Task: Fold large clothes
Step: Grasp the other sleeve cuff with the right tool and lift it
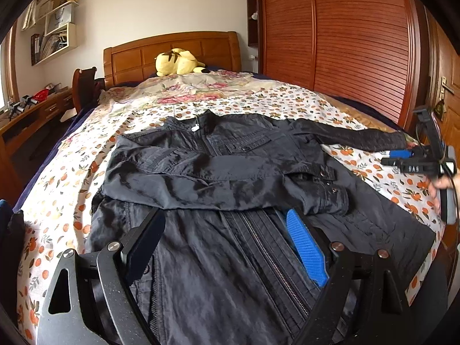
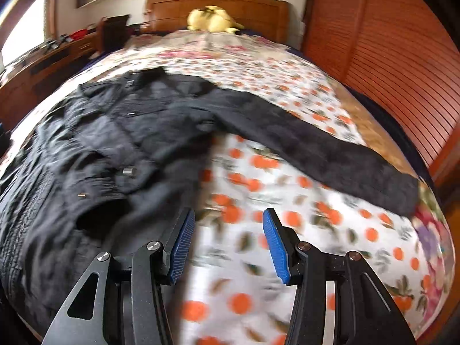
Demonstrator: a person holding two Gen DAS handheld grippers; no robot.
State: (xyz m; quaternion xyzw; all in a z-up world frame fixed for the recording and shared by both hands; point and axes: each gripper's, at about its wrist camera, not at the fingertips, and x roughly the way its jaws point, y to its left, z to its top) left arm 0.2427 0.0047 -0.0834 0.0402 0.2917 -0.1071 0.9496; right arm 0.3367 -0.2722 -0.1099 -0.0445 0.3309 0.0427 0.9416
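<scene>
A black zip jacket (image 1: pixel 230 172) lies front up on the flowered bedspread (image 1: pixel 86 155). Its left sleeve is folded across the chest, with the cuff (image 1: pixel 330 198) near the right side. The other sleeve (image 1: pixel 359 139) stretches out to the right. My left gripper (image 1: pixel 227 218) is open over the jacket's lower front, empty, with the zip between its fingers. In the right wrist view the jacket (image 2: pixel 115 143) is at left and the outstretched sleeve (image 2: pixel 330 155) runs right. My right gripper (image 2: pixel 228 221) is open and empty above the bedspread (image 2: pixel 273 258), beside the jacket's edge. The right gripper also shows in the left wrist view (image 1: pixel 399 155).
A yellow plush toy (image 1: pixel 178 61) lies at the wooden headboard (image 1: pixel 172 49). A slatted wooden wardrobe (image 1: pixel 345 43) stands along the right of the bed. A desk (image 1: pixel 28 115) with a chair stands at the left. Wall shelves (image 1: pixel 54 28) hang above it.
</scene>
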